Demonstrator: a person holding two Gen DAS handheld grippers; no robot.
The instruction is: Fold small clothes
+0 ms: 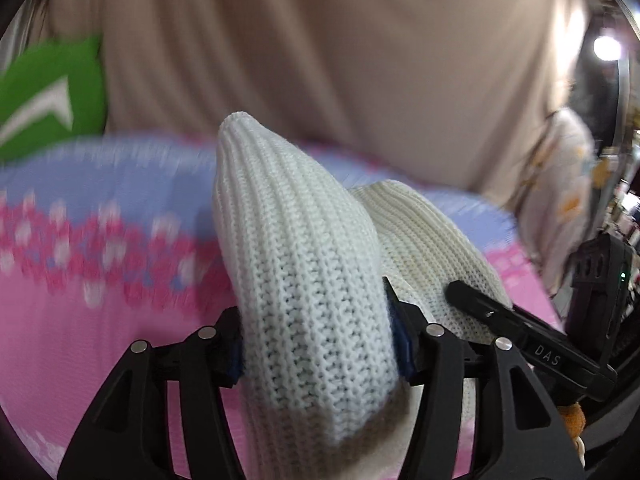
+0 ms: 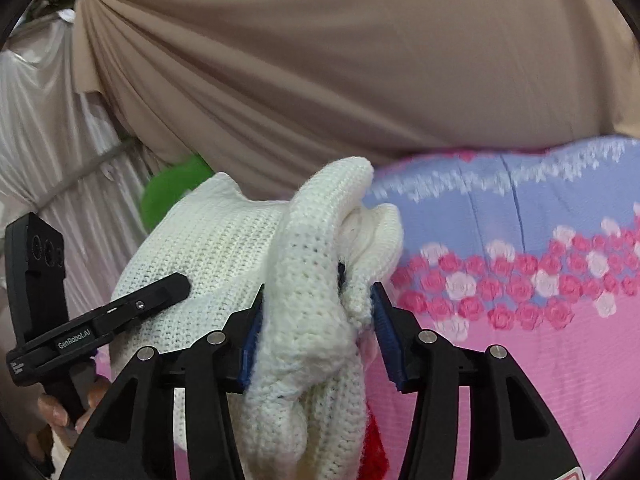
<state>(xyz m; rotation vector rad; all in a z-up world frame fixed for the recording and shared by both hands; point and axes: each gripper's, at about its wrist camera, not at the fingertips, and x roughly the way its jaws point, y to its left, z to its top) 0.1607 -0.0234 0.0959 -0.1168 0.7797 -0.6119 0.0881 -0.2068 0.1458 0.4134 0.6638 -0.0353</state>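
Between the black fingers of the left gripper (image 1: 318, 344), at six o'clock in the left wrist view, sits a thick roll of the white knit (image 1: 296, 272). Its blue pads press on both sides of the roll, so the jaws are about half wide and holding it. I think the roll is pinched there so one edge can be lifted and laid over. The knit is soft and bumpy, with long ribs that run up to a round tip at twelve o'clock of the roll. Under it lies a bed cover (image 1: 80, 320), pink near us and blue farther off, with little flowers in a band. At four o'clock the right gripper (image 1: 472, 298) lies on more of the knit. A green thing (image 1: 52, 92) shows at ten o'clock, and a tan curtain (image 1: 320, 48) fills the top. Over in the right wrist view, the right gripper (image 2: 316, 330) has a lumpy bunch of the knit (image 2: 316, 280) between its blue pads. The left pad touches it; the right pad looks just beside it, so I cannot tell how tight the hold is. Holding both ends likely keeps the knit stretched for a neat fold. At nine o'clock the left gripper (image 2: 160, 294) rests on the flat part of the knit, and fingers (image 2: 54, 412) hold its handle at seven o'clock. Something red (image 2: 376, 452) peeks out at six o'clock.
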